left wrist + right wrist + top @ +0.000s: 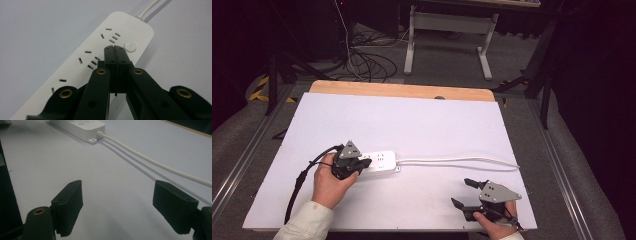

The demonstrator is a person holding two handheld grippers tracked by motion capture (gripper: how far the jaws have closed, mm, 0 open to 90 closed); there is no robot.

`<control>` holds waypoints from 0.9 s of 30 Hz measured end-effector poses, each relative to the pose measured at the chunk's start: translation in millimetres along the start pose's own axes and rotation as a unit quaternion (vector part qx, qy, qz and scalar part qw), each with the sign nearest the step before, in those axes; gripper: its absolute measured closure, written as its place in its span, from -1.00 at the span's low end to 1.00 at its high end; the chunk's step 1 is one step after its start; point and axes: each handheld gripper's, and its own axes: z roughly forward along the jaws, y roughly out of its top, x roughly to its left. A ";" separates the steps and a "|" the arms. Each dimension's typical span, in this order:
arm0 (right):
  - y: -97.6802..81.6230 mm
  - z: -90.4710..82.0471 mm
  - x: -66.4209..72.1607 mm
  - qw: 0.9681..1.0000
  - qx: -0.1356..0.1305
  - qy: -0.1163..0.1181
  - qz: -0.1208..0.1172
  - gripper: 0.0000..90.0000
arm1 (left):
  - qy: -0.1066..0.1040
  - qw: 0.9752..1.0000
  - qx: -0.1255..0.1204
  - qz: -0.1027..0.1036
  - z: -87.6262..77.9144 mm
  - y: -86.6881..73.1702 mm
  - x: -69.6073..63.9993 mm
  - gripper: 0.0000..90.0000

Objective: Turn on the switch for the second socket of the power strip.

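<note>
A white power strip lies flat on the white board, left of centre, with its white cord running off to the right. My left gripper hovers over the strip's left part; in the left gripper view its jaws are pressed together, shut on nothing, their tips right beside the strip's round button, above the strip. My right gripper rests near the board's front right, jaws wide apart and empty. The right gripper view shows its pads above bare board, with the strip's end and cord ahead.
The white board covers a wooden table whose far edge shows. Beyond it stand a desk frame and tangled floor cables. A black cable trails from the left gripper across the board's front left.
</note>
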 end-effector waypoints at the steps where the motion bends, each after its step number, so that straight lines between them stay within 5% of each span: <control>1: 0.0 -0.3 0.1 1.000 0.000 0.000 0.000 -0.45 | 0.000 1.000 0.000 0.000 0.0 0.0 0.0 1.00; 11: 0.1 0.5 -0.1 1.000 0.002 -0.002 -0.001 -0.45 | 0.003 0.999 -0.033 0.003 -22.0 7.2 -4.8 1.00; 27: 0.0 0.4 -0.2 1.000 0.003 -0.002 -0.002 -0.45 | 0.007 0.999 -0.050 0.015 -36.9 10.7 -8.0 1.00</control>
